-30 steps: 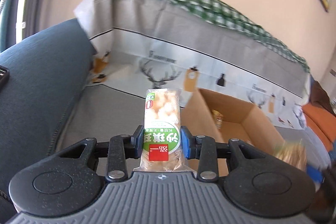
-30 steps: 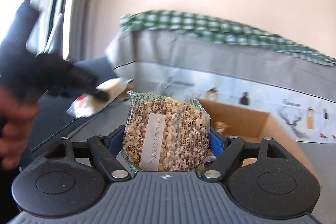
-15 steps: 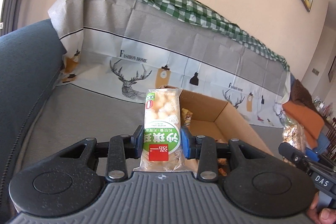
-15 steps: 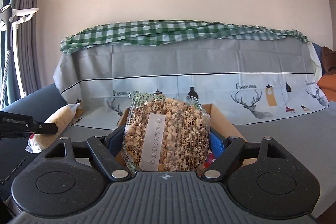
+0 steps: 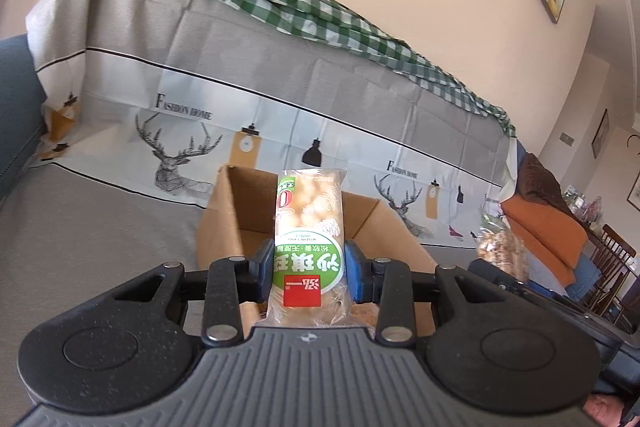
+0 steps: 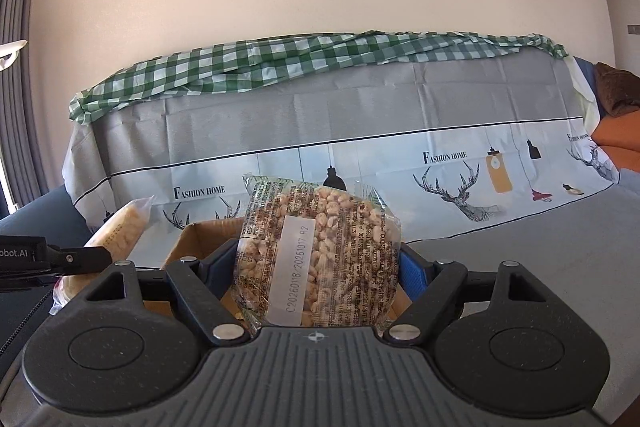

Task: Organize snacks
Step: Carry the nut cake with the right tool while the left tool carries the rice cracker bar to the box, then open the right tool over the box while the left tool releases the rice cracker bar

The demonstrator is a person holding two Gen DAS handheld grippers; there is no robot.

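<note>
Left gripper pinches narrow green-labelled puffed snack pack; right gripper pinches clear puffed-grain bag, both before open brown cardboard box

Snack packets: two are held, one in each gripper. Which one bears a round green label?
The long narrow packet in the left gripper. The wide puffed-grain packet in the right gripper shows only a white date sticker.

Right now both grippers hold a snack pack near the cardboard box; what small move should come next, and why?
Probably carry the left gripper a little further forward over the cardboard box before opening. Its jaws clamp the narrow green-label pack, whose tip is only at the box's open top. The right gripper holds the puffed-grain bag and can follow.
</note>
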